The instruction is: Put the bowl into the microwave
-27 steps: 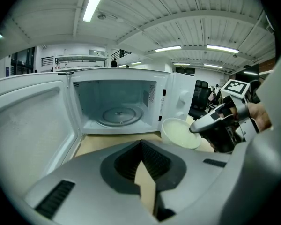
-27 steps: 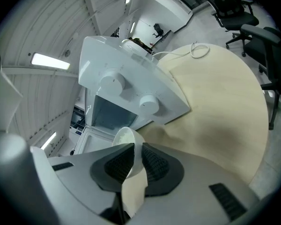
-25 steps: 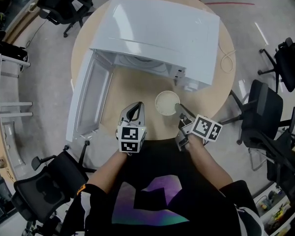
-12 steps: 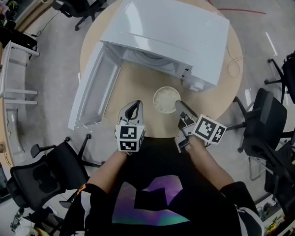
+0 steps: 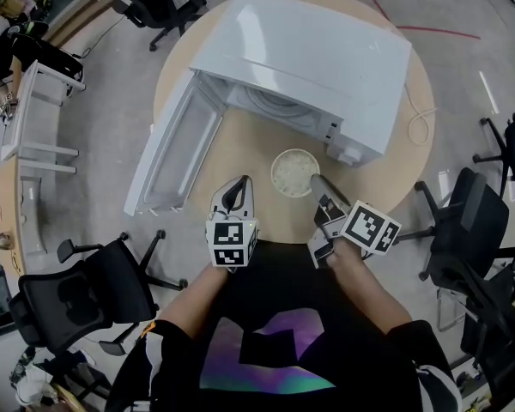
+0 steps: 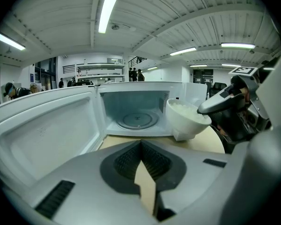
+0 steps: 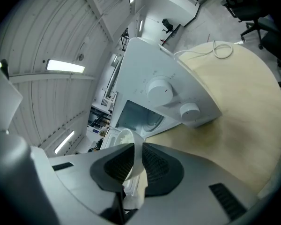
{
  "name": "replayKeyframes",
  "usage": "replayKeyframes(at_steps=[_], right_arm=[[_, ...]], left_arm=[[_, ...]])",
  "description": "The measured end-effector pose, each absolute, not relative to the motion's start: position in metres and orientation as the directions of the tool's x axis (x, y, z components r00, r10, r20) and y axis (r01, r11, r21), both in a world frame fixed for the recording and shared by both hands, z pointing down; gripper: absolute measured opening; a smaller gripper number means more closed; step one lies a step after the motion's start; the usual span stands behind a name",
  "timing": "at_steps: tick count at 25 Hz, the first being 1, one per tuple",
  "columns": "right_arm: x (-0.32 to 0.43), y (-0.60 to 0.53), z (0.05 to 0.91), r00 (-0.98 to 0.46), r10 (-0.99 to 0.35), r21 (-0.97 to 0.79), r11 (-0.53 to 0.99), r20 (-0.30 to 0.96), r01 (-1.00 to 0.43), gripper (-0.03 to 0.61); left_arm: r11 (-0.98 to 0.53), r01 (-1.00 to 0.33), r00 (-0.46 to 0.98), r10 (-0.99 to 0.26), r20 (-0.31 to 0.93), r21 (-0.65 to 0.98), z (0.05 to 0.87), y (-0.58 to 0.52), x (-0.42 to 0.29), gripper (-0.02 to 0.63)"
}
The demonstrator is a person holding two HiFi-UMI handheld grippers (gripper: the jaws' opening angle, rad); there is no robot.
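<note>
Since the right claw [image 5: 316, 183] grips the right rim of the white rice-filled bowl [image 5: 294, 172] mid-counter [image 5: 240, 148], the open white microwave [image 5: 309, 58] cavity lies just far-left of it. Left claw [image 5: 234, 191] is closed on nothing.

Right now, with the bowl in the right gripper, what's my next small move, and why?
Probably ease the bowl forward and a little left, into the open cavity. The right gripper is shut on its rim, the door stands wide open, the turntable looks bare, and the bowl is out in front of the microwave, near the right edge of its opening.
</note>
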State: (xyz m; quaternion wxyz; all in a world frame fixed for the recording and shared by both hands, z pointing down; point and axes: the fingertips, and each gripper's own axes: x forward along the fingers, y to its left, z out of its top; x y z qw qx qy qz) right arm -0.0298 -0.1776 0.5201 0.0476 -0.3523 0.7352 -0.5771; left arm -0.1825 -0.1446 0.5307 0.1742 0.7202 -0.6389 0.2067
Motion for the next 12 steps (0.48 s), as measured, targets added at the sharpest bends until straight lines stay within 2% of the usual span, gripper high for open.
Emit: replayKeyframes(at_steps=[12], right_arm=[[-0.045, -0.194, 0.519, -0.723, -0.602, -0.892, 0.04, 0.339, -0.451, 0.066]], left_arm=[[-0.156, -0.987, 0.123, -0.862, 0.492, -0.026, 0.522, -0.18, -0.198, 0.046]])
